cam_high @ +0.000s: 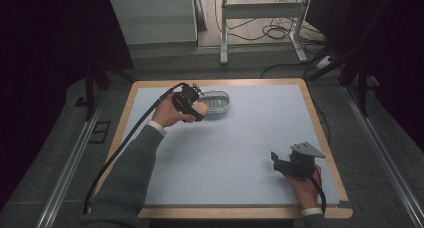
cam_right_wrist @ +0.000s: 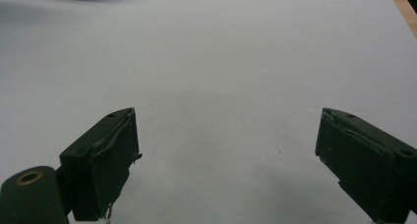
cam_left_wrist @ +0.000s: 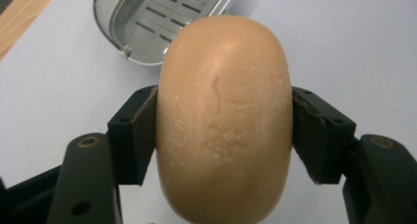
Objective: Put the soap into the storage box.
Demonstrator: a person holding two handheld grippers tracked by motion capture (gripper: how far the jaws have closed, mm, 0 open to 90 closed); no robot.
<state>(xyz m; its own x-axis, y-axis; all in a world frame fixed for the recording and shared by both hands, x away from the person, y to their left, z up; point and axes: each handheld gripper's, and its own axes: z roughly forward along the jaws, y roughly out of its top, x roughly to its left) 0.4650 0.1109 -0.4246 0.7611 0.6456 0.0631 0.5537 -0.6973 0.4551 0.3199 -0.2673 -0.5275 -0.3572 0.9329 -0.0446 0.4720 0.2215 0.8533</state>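
My left hand-held gripper (cam_high: 196, 108) is at the far left of the worktop (cam_high: 240, 153), its jaws clamped on the two long sides of a tan oval soap bar (cam_left_wrist: 223, 118). The bar sits squarely between my pads (cam_left_wrist: 147, 133), held clear of the pale surface. Just beyond it, toward the far side, lies a clear soap dish (cam_left_wrist: 157, 22) with a slotted tray. My right hand-held gripper (cam_right_wrist: 226, 160) rests at the near right, jaws wide apart over bare worktop.
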